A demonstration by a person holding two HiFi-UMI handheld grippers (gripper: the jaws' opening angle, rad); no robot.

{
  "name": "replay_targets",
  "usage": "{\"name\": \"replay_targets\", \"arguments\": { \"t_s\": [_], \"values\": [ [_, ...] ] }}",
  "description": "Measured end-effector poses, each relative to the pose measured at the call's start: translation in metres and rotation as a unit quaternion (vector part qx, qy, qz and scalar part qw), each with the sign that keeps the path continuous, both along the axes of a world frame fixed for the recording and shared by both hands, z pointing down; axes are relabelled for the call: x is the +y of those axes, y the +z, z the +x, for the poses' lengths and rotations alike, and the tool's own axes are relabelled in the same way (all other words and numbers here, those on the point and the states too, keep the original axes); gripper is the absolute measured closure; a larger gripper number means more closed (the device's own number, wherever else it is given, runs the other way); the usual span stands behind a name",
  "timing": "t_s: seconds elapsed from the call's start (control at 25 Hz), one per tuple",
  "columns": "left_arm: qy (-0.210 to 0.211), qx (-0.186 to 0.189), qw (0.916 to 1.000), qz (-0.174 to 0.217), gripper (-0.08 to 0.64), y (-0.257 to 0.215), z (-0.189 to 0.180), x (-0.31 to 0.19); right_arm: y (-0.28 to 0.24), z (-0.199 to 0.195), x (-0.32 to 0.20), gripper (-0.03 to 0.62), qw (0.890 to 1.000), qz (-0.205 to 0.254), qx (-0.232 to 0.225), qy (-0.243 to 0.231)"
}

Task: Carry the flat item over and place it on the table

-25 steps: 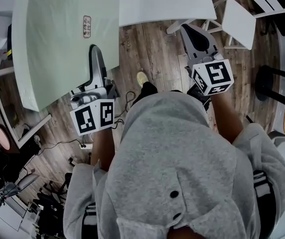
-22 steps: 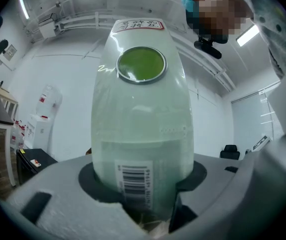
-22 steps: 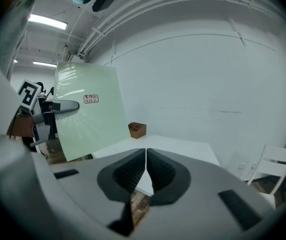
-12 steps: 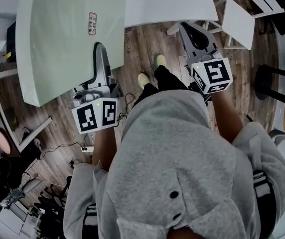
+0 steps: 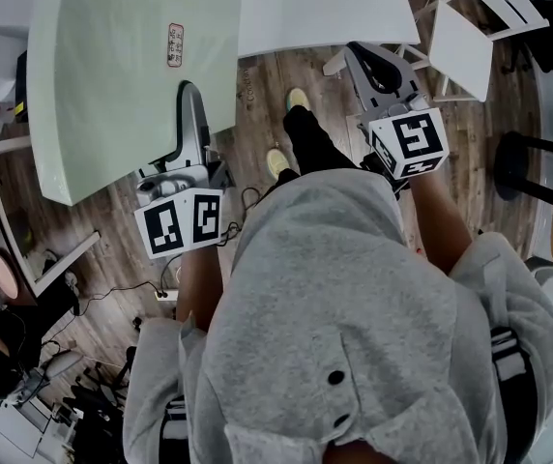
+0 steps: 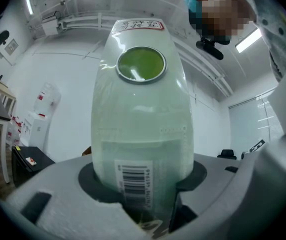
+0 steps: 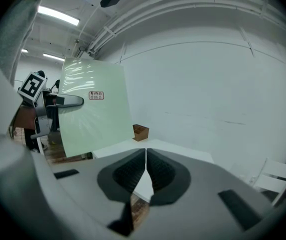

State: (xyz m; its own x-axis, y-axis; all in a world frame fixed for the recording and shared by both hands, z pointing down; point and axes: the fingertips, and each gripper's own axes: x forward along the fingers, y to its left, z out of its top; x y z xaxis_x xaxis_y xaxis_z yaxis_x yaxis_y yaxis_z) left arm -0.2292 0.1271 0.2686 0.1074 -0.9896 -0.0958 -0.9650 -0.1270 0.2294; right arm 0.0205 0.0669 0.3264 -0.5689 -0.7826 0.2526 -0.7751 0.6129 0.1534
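Currently, a pale green board is held in the left gripper, whose jaws are set wide and pressed on the board's right edge. In the head view the board is seen broad face up at the left, over the wooden floor. It has not yet been laid on the table. A small red-edged label is seen near its far edge. In the left gripper view a barcode sticker is shown on the board just above the jaws, with a round green patch farther up.

The right gripper is held to the right of the board, well apart from it. Its jaws are closed together with nothing between them, and it is pointed toward the white table.

One container is seen, in the right gripper view only: a small brown open box stood on the table's far part, beside the wall. Its inside is not shown, so its contents cannot be told.

A white chair is stood to the right of the table. The person's shoes are seen on the floor between the two grippers.
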Motion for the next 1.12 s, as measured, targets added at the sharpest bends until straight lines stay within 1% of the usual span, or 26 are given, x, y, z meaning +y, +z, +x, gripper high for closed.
{"name": "replay_targets", "arguments": {
  "t_s": [0.2, 0.32, 0.52, 0.8, 1.12],
  "values": [
    [-0.005, -0.018, 0.9998, -0.01, 0.295, 0.004, 0.001, -0.01, 0.0, 0.001, -0.007, 0.565, 1.0, 0.006, -0.004, 0.001],
    [0.0, -0.021, 0.9997, -0.012, 0.295, 0.006, 0.004, -0.02, 0.0, 0.002, -0.015, 0.565, 1.0, 0.009, -0.01, 0.003],
    [0.003, -0.03, 0.9994, -0.015, 0.295, 0.006, 0.016, -0.067, -0.002, 0.012, -0.06, 0.565, 1.0, 0.009, -0.015, 0.004],
    [0.006, -0.044, 0.9988, -0.022, 0.295, 0.006, 0.029, -0.119, 0.0, 0.023, -0.109, 0.565, 1.0, 0.004, -0.02, 0.004],
    [-0.002, -0.052, 0.9982, -0.031, 0.295, 0.005, 0.046, -0.174, 0.003, 0.041, -0.162, 0.563, 1.0, -0.007, -0.025, 0.0]
  ]
}}
